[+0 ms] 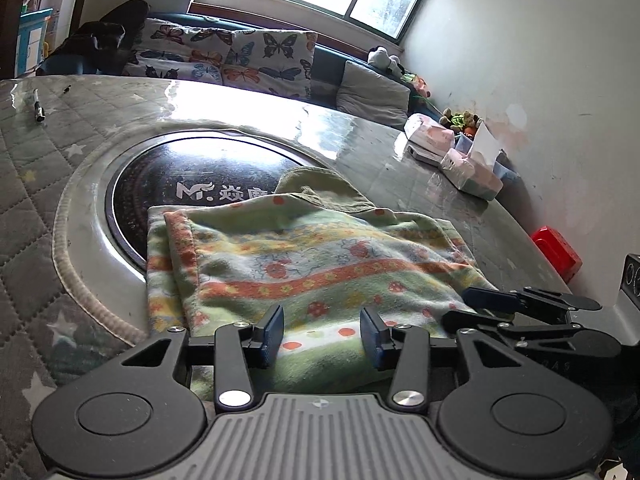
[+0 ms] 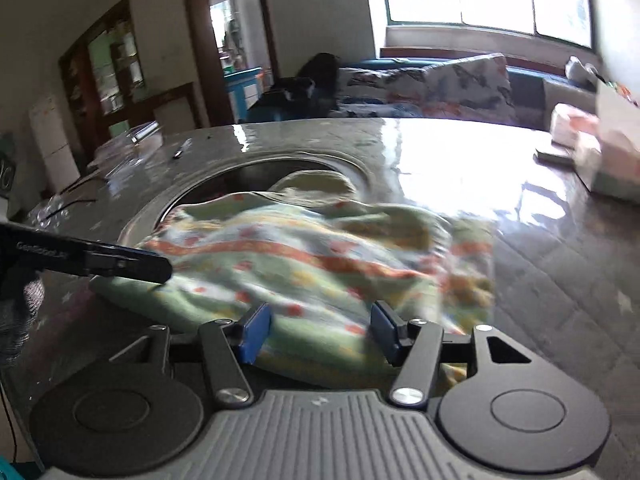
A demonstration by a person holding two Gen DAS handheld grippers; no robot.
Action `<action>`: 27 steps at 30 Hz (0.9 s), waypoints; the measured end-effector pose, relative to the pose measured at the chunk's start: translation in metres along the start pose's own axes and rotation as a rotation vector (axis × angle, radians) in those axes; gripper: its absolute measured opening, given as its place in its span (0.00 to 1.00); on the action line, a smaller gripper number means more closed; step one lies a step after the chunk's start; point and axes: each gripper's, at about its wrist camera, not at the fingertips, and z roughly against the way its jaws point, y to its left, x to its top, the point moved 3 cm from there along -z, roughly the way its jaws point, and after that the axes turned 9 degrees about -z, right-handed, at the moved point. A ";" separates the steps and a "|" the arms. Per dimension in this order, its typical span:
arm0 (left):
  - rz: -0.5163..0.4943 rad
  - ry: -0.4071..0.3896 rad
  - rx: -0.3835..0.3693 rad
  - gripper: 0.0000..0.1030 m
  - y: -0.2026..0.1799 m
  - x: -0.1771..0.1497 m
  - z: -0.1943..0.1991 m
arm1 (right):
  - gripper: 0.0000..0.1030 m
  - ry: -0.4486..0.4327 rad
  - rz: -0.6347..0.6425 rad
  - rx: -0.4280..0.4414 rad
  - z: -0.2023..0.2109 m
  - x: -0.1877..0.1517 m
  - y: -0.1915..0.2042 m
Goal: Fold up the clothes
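A folded green garment (image 1: 304, 264) with orange bands and strawberry prints lies on the round table, partly over the black turntable (image 1: 168, 184). My left gripper (image 1: 322, 334) is open, its blue pads just over the garment's near edge, holding nothing. My right gripper (image 2: 320, 334) is open too, over the near edge of the same garment (image 2: 320, 256), which looks blurred. The right gripper's fingers (image 1: 516, 304) show at the right of the left wrist view, at the garment's right corner. The left gripper's finger (image 2: 120, 264) shows at the left of the right wrist view, touching the garment's left edge.
The table (image 1: 36, 184) has a quilted star-print cover under clear plastic. A pen (image 1: 38, 106) lies far left. Tissue packs and boxes (image 1: 460, 152) and a red object (image 1: 558, 254) sit at the right by the wall. A sofa with butterfly cushions (image 1: 240, 56) stands behind.
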 end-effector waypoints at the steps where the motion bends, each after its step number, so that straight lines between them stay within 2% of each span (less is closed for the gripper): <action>1: 0.000 0.000 0.001 0.44 0.000 0.000 0.000 | 0.55 -0.001 -0.012 -0.003 0.001 -0.001 -0.004; 9: 0.013 -0.002 0.008 0.45 0.003 0.000 0.003 | 0.57 -0.010 -0.008 -0.016 0.009 0.005 -0.010; 13: 0.016 -0.002 0.019 0.47 0.004 0.000 0.004 | 0.66 -0.056 0.033 -0.002 0.005 0.027 -0.001; 20: 0.037 0.000 0.033 0.49 0.011 0.001 0.004 | 0.66 -0.034 0.073 0.006 -0.034 0.053 0.006; 27: 0.052 0.002 0.039 0.51 0.016 0.005 0.006 | 0.68 0.012 0.030 -0.054 -0.065 0.052 -0.008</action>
